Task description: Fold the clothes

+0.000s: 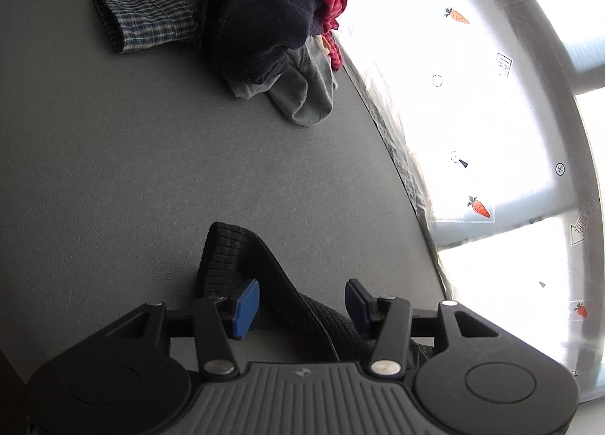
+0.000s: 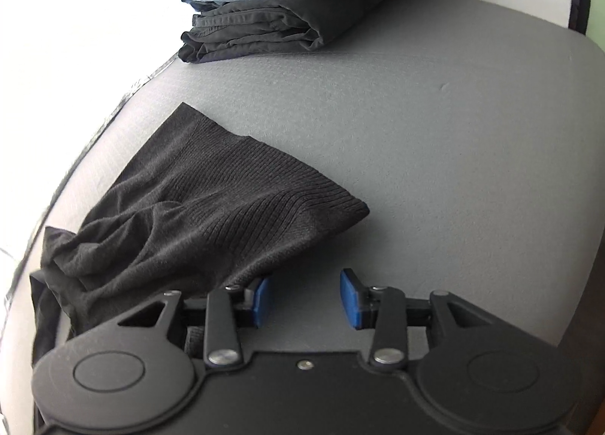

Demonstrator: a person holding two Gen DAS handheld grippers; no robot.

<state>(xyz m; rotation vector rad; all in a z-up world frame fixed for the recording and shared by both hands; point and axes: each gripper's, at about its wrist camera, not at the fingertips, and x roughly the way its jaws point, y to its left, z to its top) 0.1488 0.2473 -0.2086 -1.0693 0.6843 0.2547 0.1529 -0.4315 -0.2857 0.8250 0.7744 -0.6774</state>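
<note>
With both grippers' jaws standing part open and nothing pinched, the step in hand looked like a release: the black ribbed knit garment (image 2: 196, 204) lay on the grey foam-topped table (image 2: 435, 155), part flat, part bunched.

Left gripper (image 1: 302, 302): blue pads roughly half apart, a strip of the black knit ran between them but neither pad pressed on it. Pointed down at the table at a moderate slant.

Right gripper (image 2: 305, 297): blue pads a bit less than half apart, bare table between them; garment's edge sat just beside the left-hand pad, touching or not I couldn't tell. Tilted more steeply down.

Garment sat near the table edge by the bright white carrot-print sheet (image 1: 472, 95). Far end squared off, near end crumpled under the right gripper's body.

Folded stack of dark and blue denim clothes (image 2: 283, 11) was well apart at the far side; unfolded heap with red, navy, grey and plaid pieces (image 1: 245, 19) across the table in the left view.

Next move, my read: regrip the crumpled end with both grippers, pull it flat, then fold over. Needs pads on fabric edge only, not the foam.
</note>
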